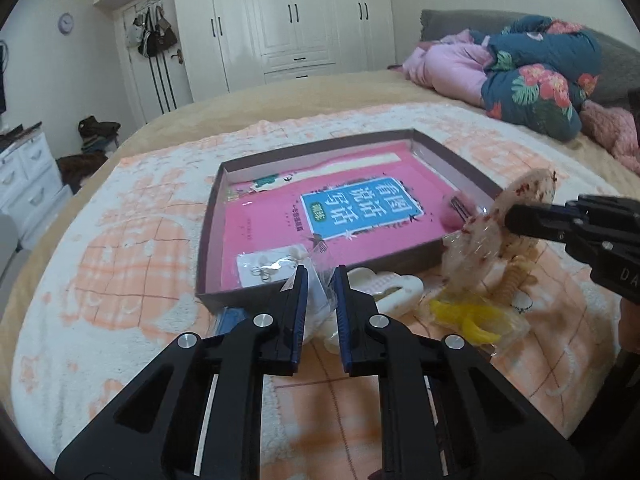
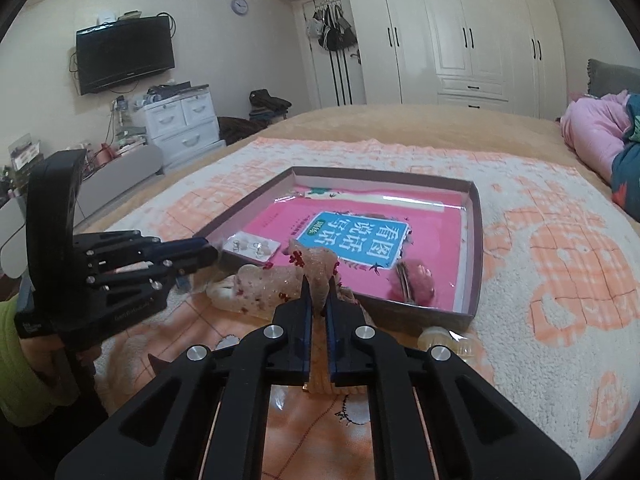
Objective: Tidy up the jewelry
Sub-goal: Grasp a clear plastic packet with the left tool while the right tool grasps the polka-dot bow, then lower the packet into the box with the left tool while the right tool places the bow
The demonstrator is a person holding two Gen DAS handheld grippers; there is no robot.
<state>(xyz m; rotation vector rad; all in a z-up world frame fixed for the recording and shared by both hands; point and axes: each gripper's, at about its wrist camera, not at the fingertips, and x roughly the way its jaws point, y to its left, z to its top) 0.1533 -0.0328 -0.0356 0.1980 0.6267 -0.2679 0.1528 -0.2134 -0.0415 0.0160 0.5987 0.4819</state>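
A shallow brown box (image 1: 460, 160) (image 2: 476, 240) lies on the bed with a pink book (image 1: 360, 216) (image 2: 360, 236) inside. In it lie an earring card (image 1: 264, 270) (image 2: 252, 247) and a pink fuzzy hair clip (image 1: 458, 210) (image 2: 416, 280). My left gripper (image 1: 322, 280) (image 2: 212, 254) is shut on a small clear plastic bag (image 1: 320, 300) at the box's near edge. My right gripper (image 2: 318, 286) (image 1: 508, 220) is shut on a clear speckled hair accessory in plastic wrap (image 1: 516, 208) (image 2: 280, 284), held above the blanket beside the box.
On the orange-and-white blanket (image 1: 120, 264) near the box lie a white hair claw (image 1: 392, 290), a yellow item in a bag (image 1: 476, 320), a beige spiral hair tie (image 1: 516, 276) and a clear round item (image 2: 440, 338). Pillows and quilts (image 1: 532, 76) sit far right.
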